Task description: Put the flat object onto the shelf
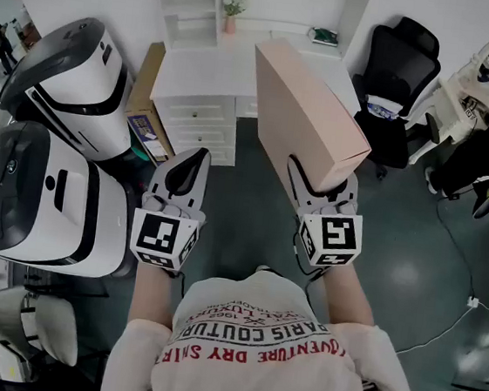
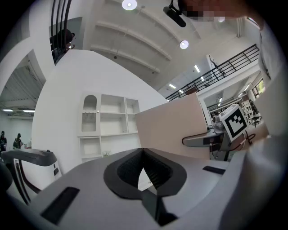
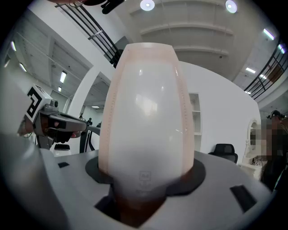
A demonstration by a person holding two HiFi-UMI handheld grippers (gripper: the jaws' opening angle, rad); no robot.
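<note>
The flat object is a long, thin pinkish-beige box (image 1: pixel 302 114). It is held up in the air, on edge, its far end toward the white shelf unit (image 1: pixel 200 6). My right gripper (image 1: pixel 320 186) is shut on the box's near end, and in the right gripper view the box (image 3: pixel 146 117) fills the space between the jaws. My left gripper (image 1: pixel 190 171) is level beside it on the left, shut and holding nothing. From the left gripper view the box (image 2: pixel 173 128) shows to the right, and the shelf unit (image 2: pixel 108 121) stands ahead against the wall.
A white desk with drawers (image 1: pixel 196 119) stands under the shelves, with a small flower vase (image 1: pixel 233 9) on it. Two large white machines (image 1: pixel 64 82) (image 1: pixel 34 193) are at the left. A black office chair (image 1: pixel 397 85) is at the right. A cardboard box (image 1: pixel 145 109) leans beside the drawers.
</note>
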